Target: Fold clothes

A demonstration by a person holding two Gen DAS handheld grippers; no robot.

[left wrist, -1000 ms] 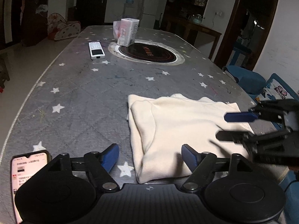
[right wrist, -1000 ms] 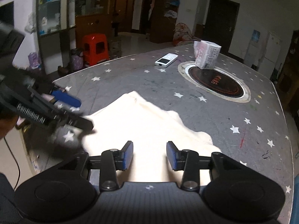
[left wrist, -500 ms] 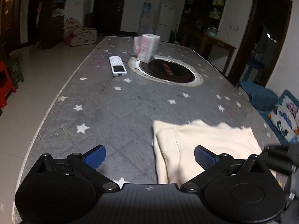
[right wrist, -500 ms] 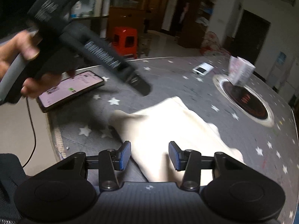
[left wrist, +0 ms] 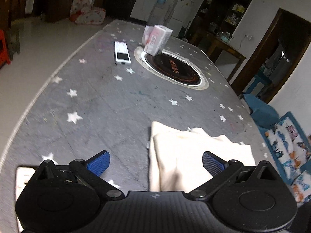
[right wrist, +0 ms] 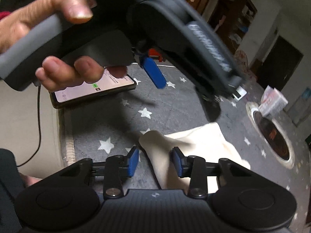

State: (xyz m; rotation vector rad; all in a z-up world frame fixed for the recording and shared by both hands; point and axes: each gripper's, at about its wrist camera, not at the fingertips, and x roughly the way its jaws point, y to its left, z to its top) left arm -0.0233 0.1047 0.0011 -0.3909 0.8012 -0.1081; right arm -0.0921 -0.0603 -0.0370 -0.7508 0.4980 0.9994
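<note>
A grey star-printed tabletop [left wrist: 101,97] carries a folded cream garment [left wrist: 194,155] at its near edge. The left gripper [left wrist: 154,163] is spread wide, holding nothing; the right gripper [right wrist: 155,162] is partly parted, empty above the cloth.

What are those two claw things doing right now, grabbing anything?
Left gripper: open wide, holding nothing.
Right gripper: open, with a corner of the cream garment between its fingers, not clamped.
</note>
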